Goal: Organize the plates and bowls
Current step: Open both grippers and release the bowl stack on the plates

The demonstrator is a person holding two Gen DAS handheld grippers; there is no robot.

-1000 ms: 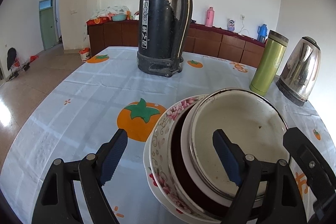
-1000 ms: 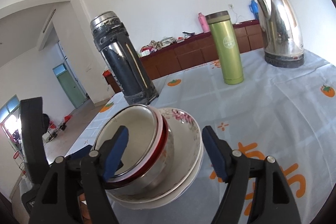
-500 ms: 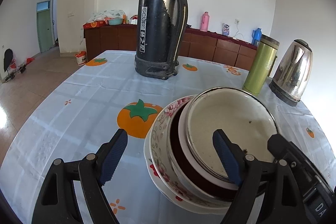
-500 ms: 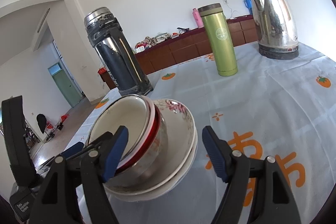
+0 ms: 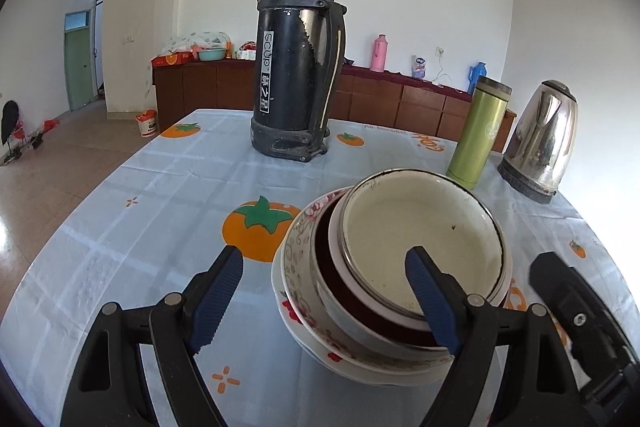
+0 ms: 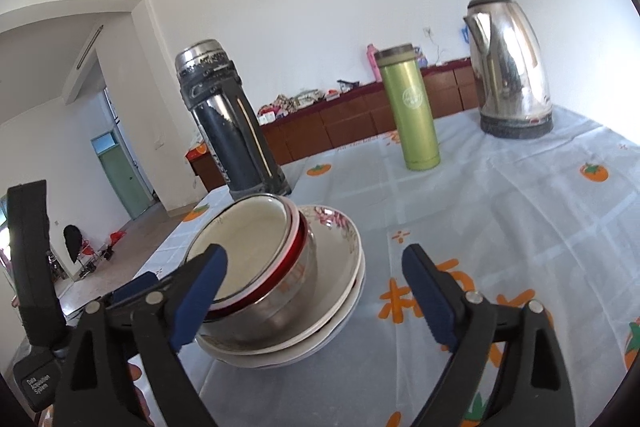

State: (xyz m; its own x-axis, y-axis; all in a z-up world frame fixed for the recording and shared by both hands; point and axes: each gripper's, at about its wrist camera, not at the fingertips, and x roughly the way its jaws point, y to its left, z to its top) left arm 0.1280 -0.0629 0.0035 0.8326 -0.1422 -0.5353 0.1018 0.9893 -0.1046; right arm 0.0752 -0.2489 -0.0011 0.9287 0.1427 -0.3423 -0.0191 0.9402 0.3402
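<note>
Steel-rimmed cream bowl [image 5: 420, 243] nested in red bowl [image 6: 298, 247] atop floral plates [image 6: 340, 251], tilted, desk [image 5: 160, 195] near centre. Right gripper [image 6: 316, 291] jaws opening, left gripper [image 5: 324, 301] jaws apart, neither clamped. Risk: stack slides if nudged.

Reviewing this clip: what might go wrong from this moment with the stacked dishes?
1. The nested bowls sit tilted in the floral plates; a nudge may tip or slide them.
2. The right claw, jaws opening, has one finger over the bowl rim; it may snag.
3. The left claw straddles the stack's edge too.
</note>
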